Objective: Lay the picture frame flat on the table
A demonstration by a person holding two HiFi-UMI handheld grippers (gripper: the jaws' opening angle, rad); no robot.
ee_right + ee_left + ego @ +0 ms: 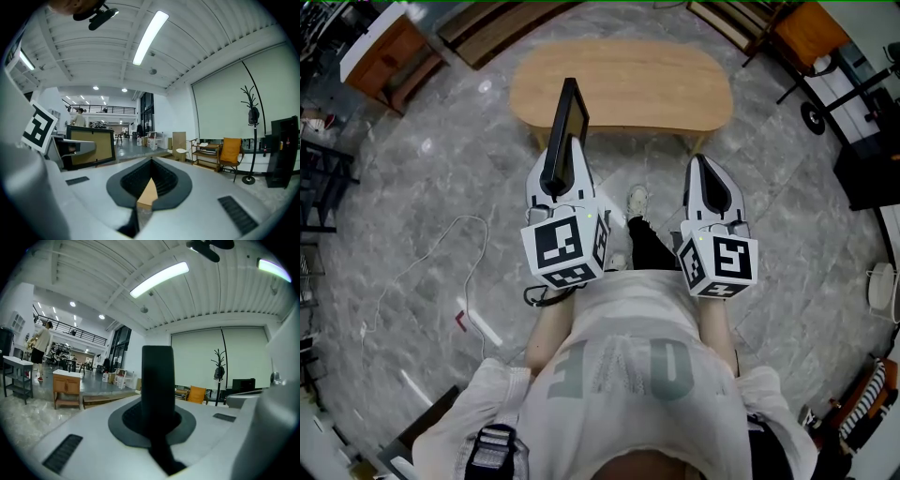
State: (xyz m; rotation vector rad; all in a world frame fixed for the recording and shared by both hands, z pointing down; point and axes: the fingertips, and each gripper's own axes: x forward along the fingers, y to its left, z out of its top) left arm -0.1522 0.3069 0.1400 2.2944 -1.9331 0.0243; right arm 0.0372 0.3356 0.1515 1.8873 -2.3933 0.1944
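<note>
The table [623, 84] is smooth pale wood, the picture frame [564, 127] matt black, and the floor [412, 178] polished, veined grey stone.

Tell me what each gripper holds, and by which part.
Left gripper clamps the picture frame by its near edge; right gripper holds nothing.
</note>
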